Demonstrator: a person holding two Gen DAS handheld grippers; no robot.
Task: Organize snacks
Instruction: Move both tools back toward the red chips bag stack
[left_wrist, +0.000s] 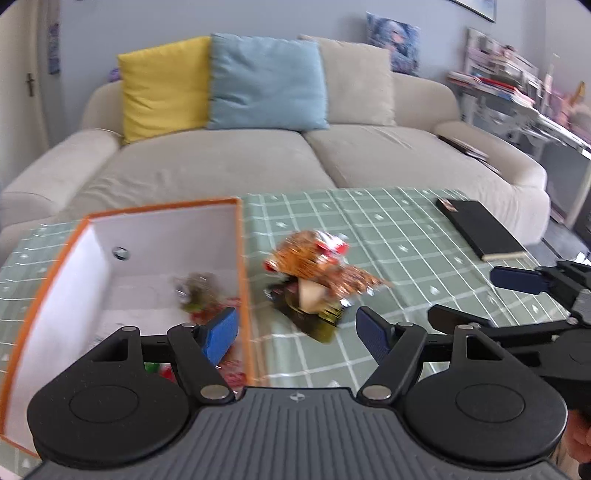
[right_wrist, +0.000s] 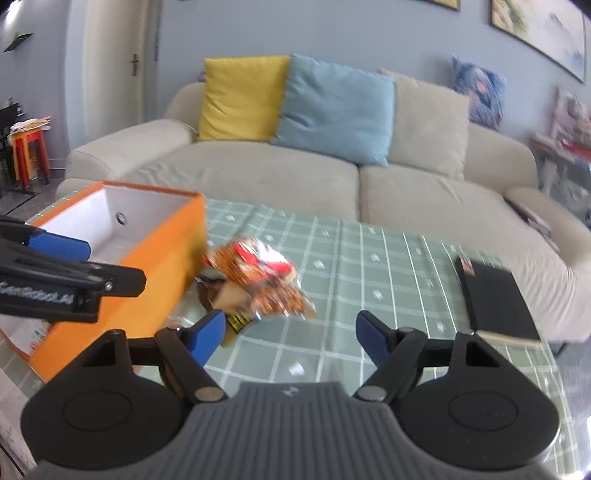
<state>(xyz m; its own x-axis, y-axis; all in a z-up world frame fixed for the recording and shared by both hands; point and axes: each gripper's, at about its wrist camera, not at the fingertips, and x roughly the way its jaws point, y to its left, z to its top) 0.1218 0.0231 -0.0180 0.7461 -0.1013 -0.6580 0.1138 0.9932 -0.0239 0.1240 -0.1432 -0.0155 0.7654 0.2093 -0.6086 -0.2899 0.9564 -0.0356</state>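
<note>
An orange box (left_wrist: 242, 280) with a white inside stands on the green checked tablecloth (left_wrist: 388, 236); several snack packets (left_wrist: 195, 291) lie blurred on its floor. Just right of it sits a small pile of packets: an orange and red crinkly bag (left_wrist: 317, 258) on top of a dark packet (left_wrist: 314, 314). My left gripper (left_wrist: 295, 334) is open, its left finger over the box edge, nothing between its pads. My right gripper (right_wrist: 291, 332) is open too, empty, short of the same pile (right_wrist: 258, 273) beside the box (right_wrist: 147, 258).
A black notebook (left_wrist: 480, 229) lies at the table's right (right_wrist: 495, 299). A beige sofa (left_wrist: 258, 166) with yellow, blue and beige cushions runs behind the table. The right gripper (left_wrist: 517, 280) reaches in from the right edge of the left wrist view.
</note>
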